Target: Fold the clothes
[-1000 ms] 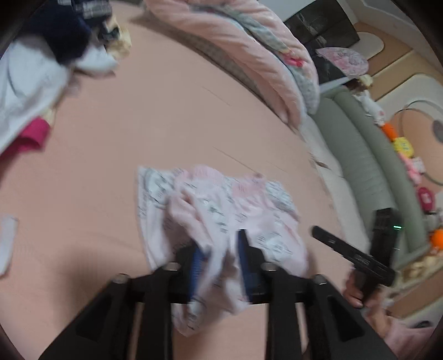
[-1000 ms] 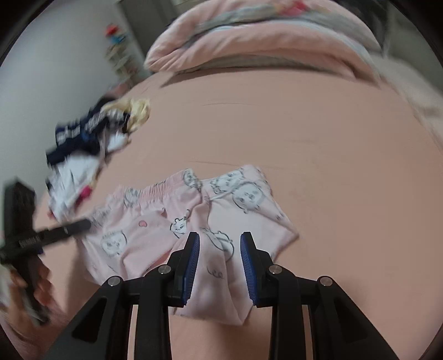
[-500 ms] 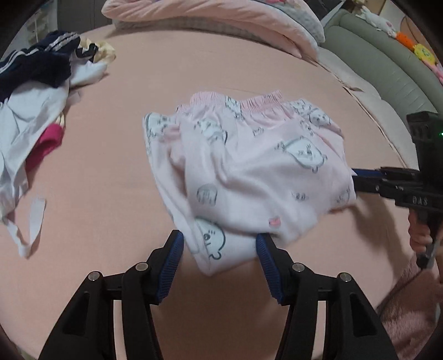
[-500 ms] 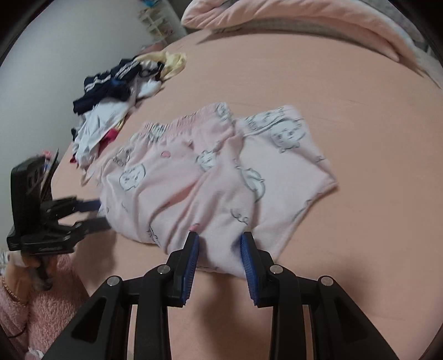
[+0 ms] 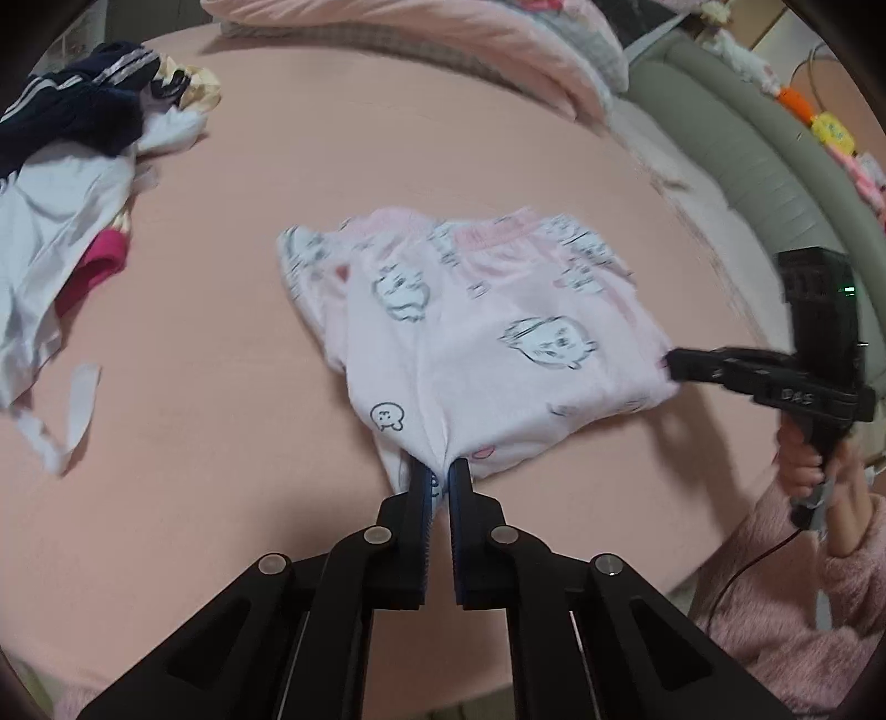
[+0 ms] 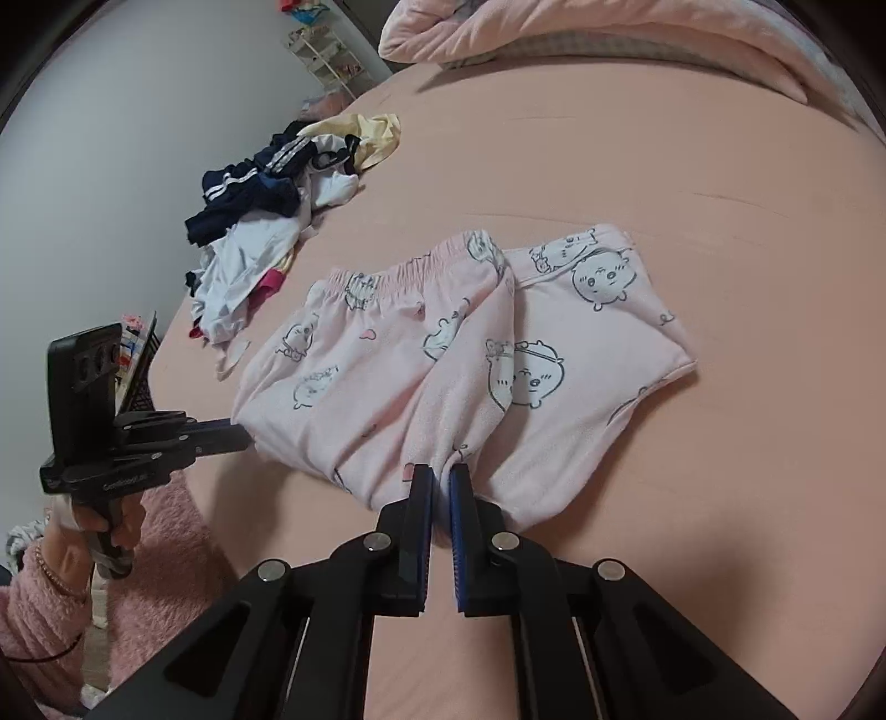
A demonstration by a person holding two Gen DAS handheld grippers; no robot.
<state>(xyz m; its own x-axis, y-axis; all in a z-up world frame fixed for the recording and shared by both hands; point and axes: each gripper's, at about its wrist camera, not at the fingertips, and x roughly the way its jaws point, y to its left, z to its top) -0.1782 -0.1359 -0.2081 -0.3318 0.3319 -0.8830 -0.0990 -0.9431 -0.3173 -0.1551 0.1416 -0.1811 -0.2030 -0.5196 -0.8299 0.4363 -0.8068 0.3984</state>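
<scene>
Pink pajama pants (image 5: 487, 327) with cartoon animal prints lie folded on the pink bed sheet (image 5: 221, 343), waistband on the far side. My left gripper (image 5: 440, 471) is shut on the near edge of the pants. My right gripper (image 6: 441, 473) is shut on another near corner of the pants (image 6: 443, 354). In the left wrist view the right gripper (image 5: 678, 365) pinches the pants' right corner. In the right wrist view the left gripper (image 6: 243, 435) pinches the left corner.
A pile of unfolded clothes (image 5: 72, 166), navy, white and magenta, lies at the far left of the bed; it also shows in the right wrist view (image 6: 266, 221). A pink duvet (image 5: 443, 39) is bunched at the head. A grey-green bumper (image 5: 747, 144) runs along the right.
Both grippers have closed on the near edge of the pants; half a second ago their jaws were open around the fabric. The pants lie flatter and more spread out.
</scene>
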